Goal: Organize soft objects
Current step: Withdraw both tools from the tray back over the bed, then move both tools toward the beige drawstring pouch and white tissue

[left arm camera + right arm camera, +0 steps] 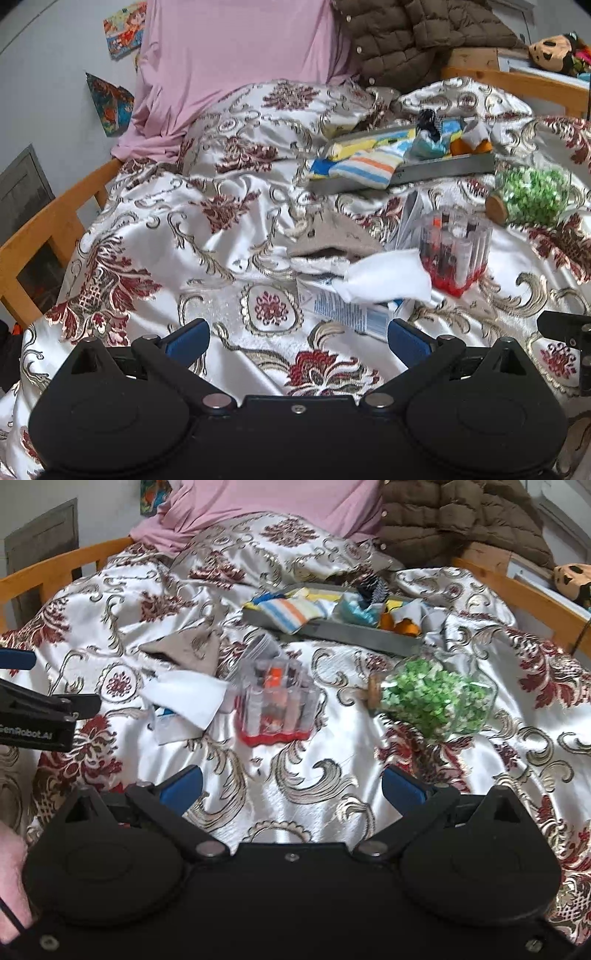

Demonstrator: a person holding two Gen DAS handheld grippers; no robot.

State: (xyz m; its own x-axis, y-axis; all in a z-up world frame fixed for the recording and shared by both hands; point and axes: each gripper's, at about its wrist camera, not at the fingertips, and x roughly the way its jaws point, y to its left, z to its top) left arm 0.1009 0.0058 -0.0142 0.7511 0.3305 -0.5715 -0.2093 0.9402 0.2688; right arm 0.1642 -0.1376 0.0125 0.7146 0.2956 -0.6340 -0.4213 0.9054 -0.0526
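A white cloth lies crumpled near the middle of the patterned bedspread, overlapping a printed packet, with a beige cloth just behind it. A grey tray of striped and coloured fabrics sits toward the bed's head. Beside the white cloth stands a clear red-based holder; a jar of green bits lies nearby. The left gripper and right gripper both hover spread wide, holding nothing.
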